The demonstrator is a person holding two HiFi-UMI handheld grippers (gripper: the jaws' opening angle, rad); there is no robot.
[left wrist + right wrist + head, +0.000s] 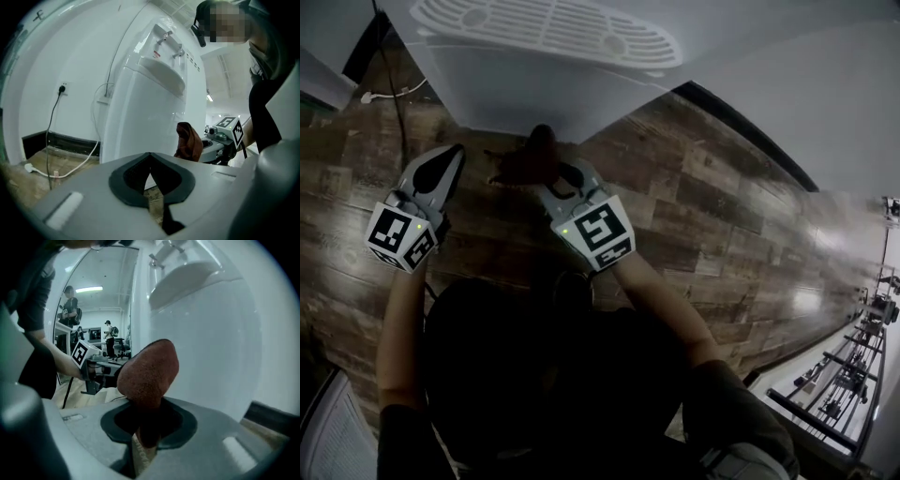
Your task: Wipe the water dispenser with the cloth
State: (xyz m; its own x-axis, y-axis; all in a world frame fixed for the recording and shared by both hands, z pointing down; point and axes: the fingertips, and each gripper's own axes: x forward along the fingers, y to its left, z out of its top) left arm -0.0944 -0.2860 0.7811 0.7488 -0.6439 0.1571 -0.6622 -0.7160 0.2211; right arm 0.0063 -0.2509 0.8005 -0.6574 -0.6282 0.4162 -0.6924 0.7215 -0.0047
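The white water dispenser (525, 89) stands in front of me, its drip grille (546, 28) seen from above. A rust-brown cloth (523, 161) is bunched against the foot of its front panel. My right gripper (566, 178) is shut on that cloth (149, 373), which bulges out above the jaws close to the dispenser's body (211, 333). My left gripper (442, 174) hovers to the left, just short of the dispenser, jaws shut and empty. In the left gripper view (150, 158) the dispenser (154, 108), its taps and the cloth (189, 140) show to the right.
The floor is dark wood planks (703, 216). A black cable runs from a wall socket (62, 87) and a white cord (70, 168) lies on the floor left of the dispenser. A metal rack (862, 356) stands far right. People (70, 305) stand in the background room.
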